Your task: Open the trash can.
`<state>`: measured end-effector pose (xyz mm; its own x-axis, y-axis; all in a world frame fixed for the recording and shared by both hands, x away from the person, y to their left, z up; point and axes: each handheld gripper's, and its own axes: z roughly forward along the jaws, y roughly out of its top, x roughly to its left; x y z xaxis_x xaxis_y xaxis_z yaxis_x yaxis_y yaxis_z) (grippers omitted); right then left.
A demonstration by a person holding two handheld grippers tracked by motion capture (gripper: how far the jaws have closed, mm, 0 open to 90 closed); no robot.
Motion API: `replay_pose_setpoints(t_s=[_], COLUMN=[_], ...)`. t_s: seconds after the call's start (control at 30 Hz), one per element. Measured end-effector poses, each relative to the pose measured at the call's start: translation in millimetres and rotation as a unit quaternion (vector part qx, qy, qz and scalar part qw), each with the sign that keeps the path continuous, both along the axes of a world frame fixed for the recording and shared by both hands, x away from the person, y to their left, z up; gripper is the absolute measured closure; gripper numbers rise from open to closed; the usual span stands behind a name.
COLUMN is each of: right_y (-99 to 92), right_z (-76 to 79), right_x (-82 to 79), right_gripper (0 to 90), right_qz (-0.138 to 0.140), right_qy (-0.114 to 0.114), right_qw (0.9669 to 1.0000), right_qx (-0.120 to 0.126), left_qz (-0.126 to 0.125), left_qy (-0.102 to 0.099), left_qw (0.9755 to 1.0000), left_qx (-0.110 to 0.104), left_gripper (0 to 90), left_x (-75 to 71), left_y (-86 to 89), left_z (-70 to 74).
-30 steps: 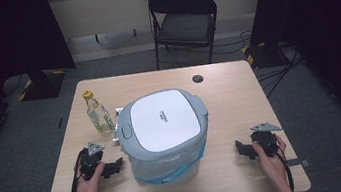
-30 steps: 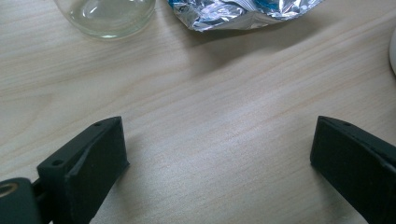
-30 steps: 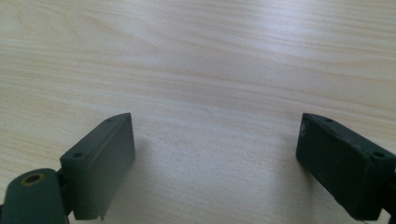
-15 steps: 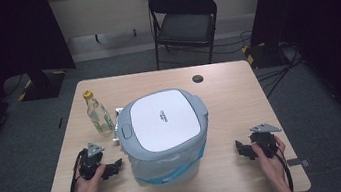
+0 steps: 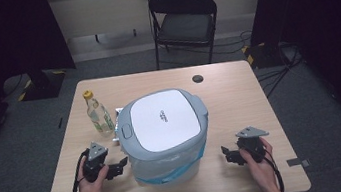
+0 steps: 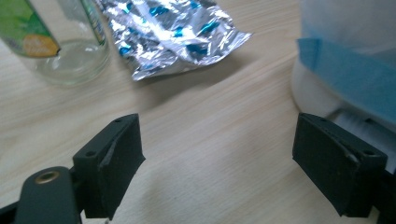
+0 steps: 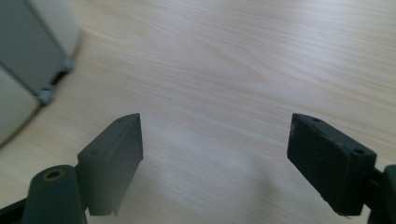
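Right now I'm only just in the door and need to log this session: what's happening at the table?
A person sits at the table with a gripper in each hand. The left gripper and right gripper are both open and hold nothing, flanking a lidded bin lined with a blue-edged bag. A glass bottle and a crumpled foil wrapper lie beside the bin, untouched.

High view looks down over whole table (image 5: 239, 96); both gripper views sit low, close, sharing bin (image 5: 163, 130) (image 6: 345, 51) (image 7: 28, 56).
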<state>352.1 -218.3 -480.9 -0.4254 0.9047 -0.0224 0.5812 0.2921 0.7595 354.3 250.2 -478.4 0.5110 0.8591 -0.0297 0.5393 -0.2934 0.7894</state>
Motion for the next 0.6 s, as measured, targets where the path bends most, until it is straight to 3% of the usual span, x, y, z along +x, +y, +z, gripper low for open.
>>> replay_pose_setpoints(t_s=[0.1,0.47,0.6], right_y=[12.3,49.6,55.0], right_z=[4.6,16.5,19.3], right_x=[-6.0,-22.9,-28.8], right_gripper=[17.4,17.3,19.0], right_qz=[0.024,0.083,0.089], right_qy=[-0.004,0.007,0.002], right_qw=[0.9997,0.996,0.9955], right_qx=[0.008,0.032,0.035], left_qz=[-0.005,-0.066,-0.069], left_qy=[-0.009,0.01,0.005], left_qw=[0.9999,0.9978,0.9976], left_qx=[0.013,-0.007,-0.005], left_gripper=[15.7,15.6,15.6], left_x=[-4.2,-8.5,-10.0], left_y=[-7.1,-29.4,-34.5], left_z=[1.2,-1.0,-1.3])
